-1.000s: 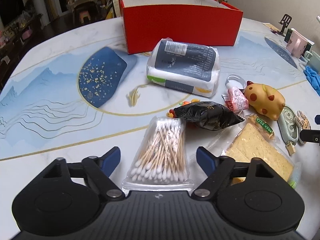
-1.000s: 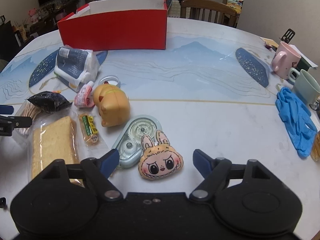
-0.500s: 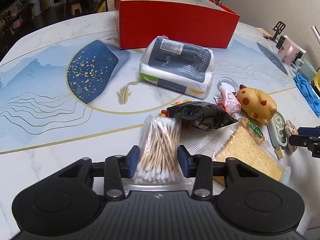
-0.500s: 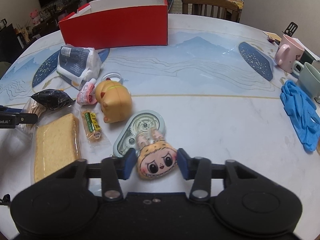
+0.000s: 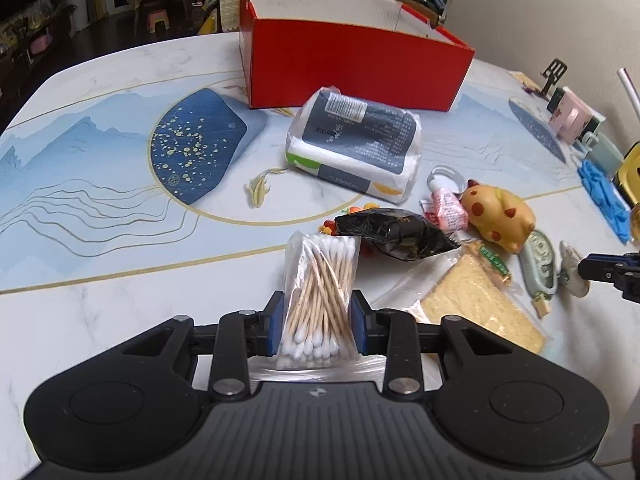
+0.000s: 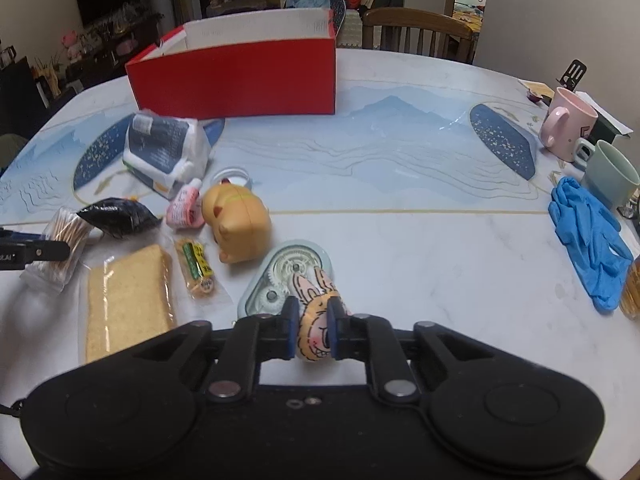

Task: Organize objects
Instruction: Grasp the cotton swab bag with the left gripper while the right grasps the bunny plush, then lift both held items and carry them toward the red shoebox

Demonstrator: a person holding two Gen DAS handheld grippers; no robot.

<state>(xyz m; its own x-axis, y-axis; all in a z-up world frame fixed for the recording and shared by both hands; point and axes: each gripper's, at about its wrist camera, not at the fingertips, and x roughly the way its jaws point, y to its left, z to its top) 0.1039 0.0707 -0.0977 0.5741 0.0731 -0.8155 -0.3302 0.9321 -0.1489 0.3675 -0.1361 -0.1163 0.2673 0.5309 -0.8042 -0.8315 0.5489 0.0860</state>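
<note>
Left hand-held gripper (image 5: 318, 330): jaws closing, pads already squeezing the cotton-swab bag (image 5: 320, 280), nearest on the desk (image 5: 100, 312), well short of the red box (image 5: 356, 68).
Right hand-held gripper (image 6: 313, 330): clamped on the rabbit-eared plush (image 6: 314, 320), also well short of the red box.
Risk: slippery film may slide from the pads on lifting; the plush overlaps the tape dispenser (image 6: 280, 276) and may drag it.
</note>
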